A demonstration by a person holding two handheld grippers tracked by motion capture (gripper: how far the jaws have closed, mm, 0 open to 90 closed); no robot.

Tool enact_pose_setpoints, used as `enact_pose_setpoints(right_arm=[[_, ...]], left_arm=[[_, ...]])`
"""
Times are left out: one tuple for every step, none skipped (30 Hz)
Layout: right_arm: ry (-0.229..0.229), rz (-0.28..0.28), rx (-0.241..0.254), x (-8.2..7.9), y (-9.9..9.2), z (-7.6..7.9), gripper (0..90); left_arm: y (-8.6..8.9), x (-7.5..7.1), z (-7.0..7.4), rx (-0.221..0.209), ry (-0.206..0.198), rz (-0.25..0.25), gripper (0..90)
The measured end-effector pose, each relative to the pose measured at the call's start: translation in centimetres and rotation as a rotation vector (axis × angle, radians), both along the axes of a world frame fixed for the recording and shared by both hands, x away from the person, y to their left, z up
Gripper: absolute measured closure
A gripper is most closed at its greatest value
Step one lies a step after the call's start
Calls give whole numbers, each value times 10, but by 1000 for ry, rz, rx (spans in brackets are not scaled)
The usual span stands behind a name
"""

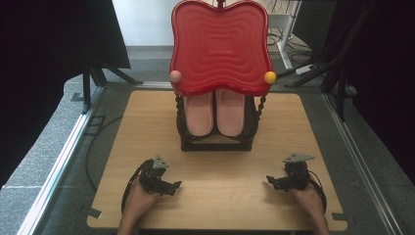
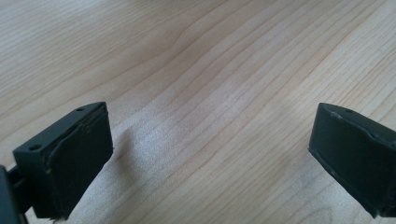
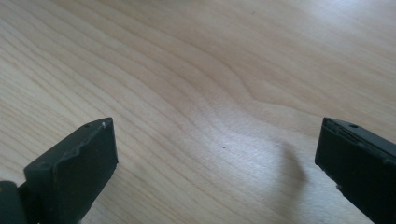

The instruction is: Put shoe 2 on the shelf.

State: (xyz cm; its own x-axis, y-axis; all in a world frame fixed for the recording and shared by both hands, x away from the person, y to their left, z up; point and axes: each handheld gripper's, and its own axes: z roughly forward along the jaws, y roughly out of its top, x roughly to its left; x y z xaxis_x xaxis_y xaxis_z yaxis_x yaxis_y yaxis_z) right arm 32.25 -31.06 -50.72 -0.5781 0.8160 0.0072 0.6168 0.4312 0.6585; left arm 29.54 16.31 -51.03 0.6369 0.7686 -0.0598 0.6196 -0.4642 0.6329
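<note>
A black rack [image 1: 218, 142] stands at the back middle of the wooden table [image 1: 147, 112]. Its top is a red wavy tray [image 1: 220, 46] with a pink ball [image 1: 175, 76] and a yellow ball [image 1: 269, 77] at its front corners. Under the tray two pink shoe insoles [image 1: 215, 112] stand side by side. My left gripper [image 1: 172, 187] rests low near the front left, open, jaws wide over bare wood [image 2: 210, 116]. My right gripper [image 1: 271, 182] sits near the front right, open too, with bare wood [image 3: 210, 116] between its jaws.
Metal rails [image 1: 68, 147] run along both sides of the table. Grey carpet [image 1: 44, 142] surrounds it, with dark curtains [image 1: 39, 58] left and right. Cables and stand legs [image 1: 313, 63] lie on the floor behind the rack.
</note>
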Motion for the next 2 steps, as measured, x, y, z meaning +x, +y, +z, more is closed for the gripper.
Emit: enact_pose_setpoints(right_arm=[[4, 3, -4, 0, 1, -1, 0], [6, 7, -7, 0, 1, -2, 0]], left_arm=[[0, 0, 0, 1, 4, 1, 0], [0, 0, 1, 0, 5, 3, 0]])
